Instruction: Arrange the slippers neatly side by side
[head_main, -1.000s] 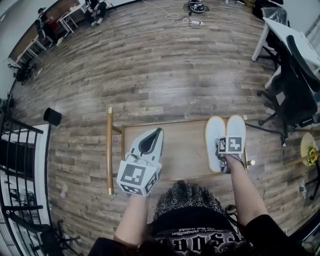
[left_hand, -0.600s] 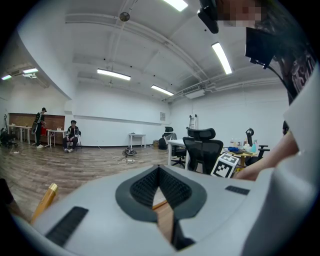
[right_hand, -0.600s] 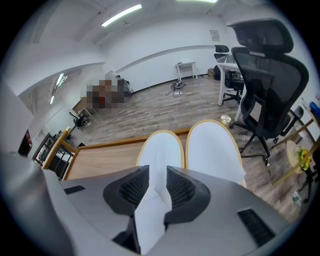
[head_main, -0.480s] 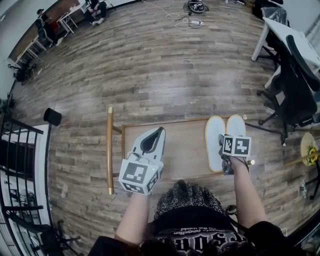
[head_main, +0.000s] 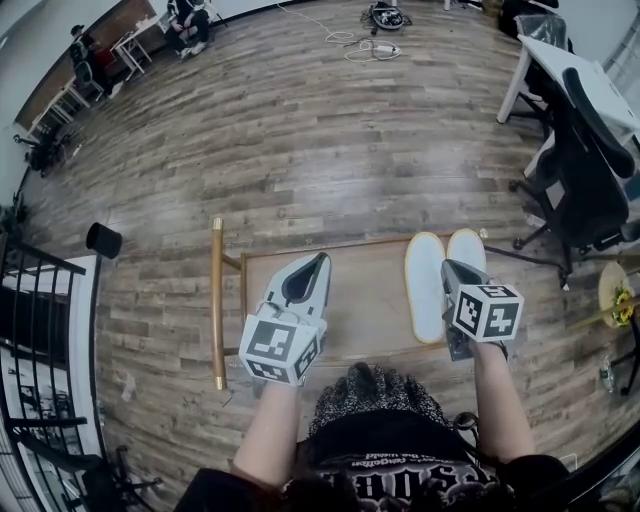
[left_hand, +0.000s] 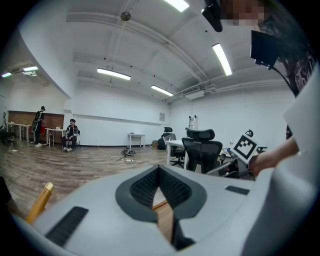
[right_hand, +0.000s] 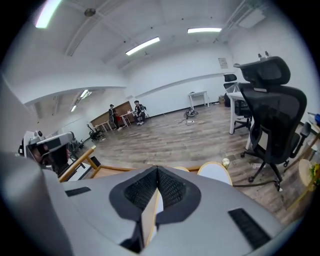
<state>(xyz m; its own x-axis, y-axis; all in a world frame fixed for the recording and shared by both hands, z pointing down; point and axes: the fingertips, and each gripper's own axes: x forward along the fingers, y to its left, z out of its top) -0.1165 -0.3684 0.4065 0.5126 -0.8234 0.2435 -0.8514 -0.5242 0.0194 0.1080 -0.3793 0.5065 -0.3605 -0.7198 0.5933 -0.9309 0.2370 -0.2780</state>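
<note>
— Pulled back, hasn't it? That right gripper (head_main: 449, 270) has come off the heel end toward the body and tipped up. Its marker cube now shows larger in the head view.

— Yes, and its jaws have clenched together with nothing in them. Its own view shows the pads meeting at the tip, with only a sliver of pale slipper and wood past them. What of the other?

— The left gripper (head_main: 314, 268) hangs over the bare near-left part of the wooden table (head_main: 370, 300), about where it was. Its jaws are likewise pressed together and empty.

— So which way do the slippers lie from those jaws?

— Just ahead of the right gripper's tip and below it. The left slipper (head_main: 425, 290) shows at full length. The right slipper (head_main: 467, 248) shows only its toe half, since its heel is hidden behind the gripper.

— And their long axes?

— Both run straight away from the person, parallel, with the toes about level near the table's far edge. Their sides are touching or very nearly so; I cannot tell which.

— Which hand is nearer, then?

— The right, plainly. The left is well apart across the tabletop, closer to the brass-coloured rail (head_main: 217, 300). I judge the pair already looks set side by side. Any last nudge would fall to the right gripper, pushing from the heel end along that axis.

— Anything beyond the table?

— Plank floor, and an office chair (head_main: 590, 170) off to the right, well apart from the slippers.
</note>
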